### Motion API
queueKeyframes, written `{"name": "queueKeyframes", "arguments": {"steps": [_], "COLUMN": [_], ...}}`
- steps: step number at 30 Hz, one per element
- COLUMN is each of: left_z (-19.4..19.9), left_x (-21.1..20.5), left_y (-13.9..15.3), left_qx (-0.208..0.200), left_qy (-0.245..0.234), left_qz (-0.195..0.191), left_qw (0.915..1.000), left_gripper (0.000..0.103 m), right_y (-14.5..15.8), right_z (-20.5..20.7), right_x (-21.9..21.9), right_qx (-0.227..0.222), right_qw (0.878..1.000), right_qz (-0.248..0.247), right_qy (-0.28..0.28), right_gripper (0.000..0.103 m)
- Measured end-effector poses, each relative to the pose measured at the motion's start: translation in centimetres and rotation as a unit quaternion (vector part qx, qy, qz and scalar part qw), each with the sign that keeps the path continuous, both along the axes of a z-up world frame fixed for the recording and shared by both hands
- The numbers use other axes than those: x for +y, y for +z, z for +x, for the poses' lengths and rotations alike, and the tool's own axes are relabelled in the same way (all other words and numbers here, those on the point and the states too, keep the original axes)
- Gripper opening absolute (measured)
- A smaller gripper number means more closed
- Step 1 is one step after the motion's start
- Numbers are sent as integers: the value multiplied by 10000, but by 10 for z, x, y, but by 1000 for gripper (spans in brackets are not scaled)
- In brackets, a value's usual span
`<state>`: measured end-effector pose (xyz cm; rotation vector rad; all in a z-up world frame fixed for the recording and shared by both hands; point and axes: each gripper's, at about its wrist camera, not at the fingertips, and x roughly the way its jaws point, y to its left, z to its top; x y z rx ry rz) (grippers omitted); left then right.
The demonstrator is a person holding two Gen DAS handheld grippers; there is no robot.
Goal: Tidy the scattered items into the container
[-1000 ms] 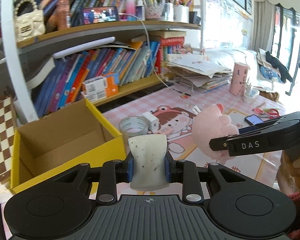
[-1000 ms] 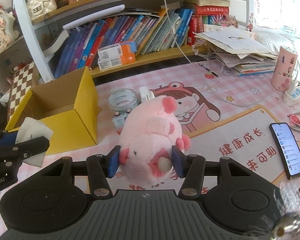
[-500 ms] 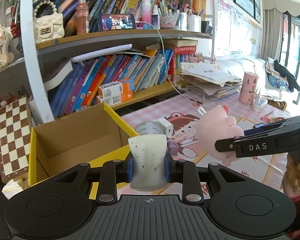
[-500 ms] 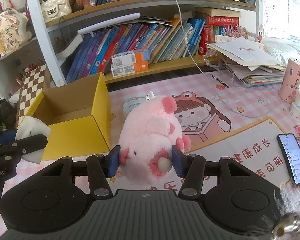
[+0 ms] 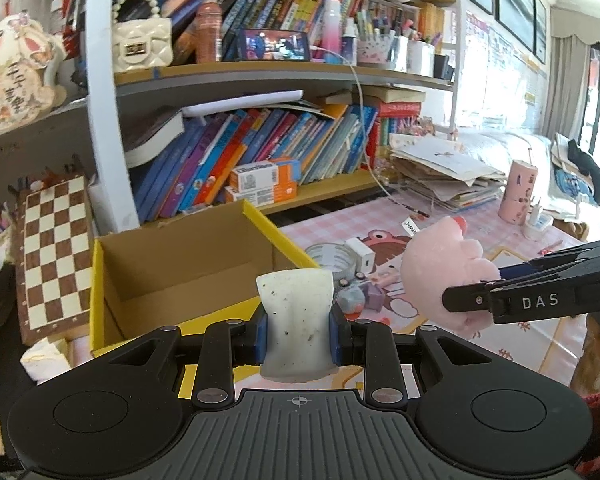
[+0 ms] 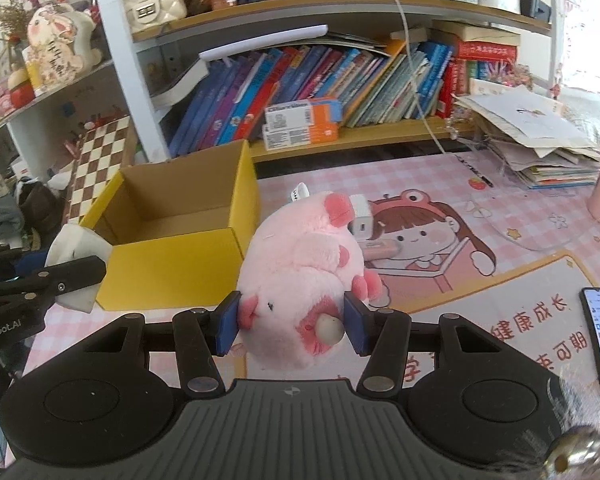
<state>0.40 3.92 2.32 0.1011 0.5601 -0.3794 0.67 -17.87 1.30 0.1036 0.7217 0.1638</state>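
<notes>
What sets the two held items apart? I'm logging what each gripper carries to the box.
The left gripper pinches a flat, whitish, speckled pad; the right gripper squeezes a round, fluffy pink plush pig. The pad is thin and stands upright; the pig is bulky and overflows its fingers. Both are held in the air, outside the yellow box.

the yellow cardboard box [image 6: 172, 276] stands open and empty, brown inside, at 10 o'clock on the pink mat; the pink plush pig [image 6: 300, 280] hangs pinched at 3 o'clock of the box, off the mat; the speckled white sponge [image 5: 296, 312] sits upright, squeezed, before the box's near wall
</notes>
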Motion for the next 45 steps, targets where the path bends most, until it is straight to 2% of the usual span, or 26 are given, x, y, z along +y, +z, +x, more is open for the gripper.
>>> {"name": "queueKeyframes", "arguments": {"steps": [14, 29, 45], "left_z": [2, 13, 39], "left_x": [31, 52, 63], "left_y": [6, 11, 21], "left_qx": [-51, -170, -473], "left_qy": [419, 846, 1037], "left_qz": [-163, -281, -267], "left_qw": [9990, 9959, 9931], "left_gripper": [27, 27, 27], "right_y": [14, 35, 51], "right_z": [15, 41, 79], "right_x": [24, 58, 72], "right_qx": [-33, -158, -321], "right_qw": [9982, 9907, 9883], "right_qz": [-28, -216, -216], "right_qy": [592, 1337, 1476], "right_gripper": [50, 50, 50]}}
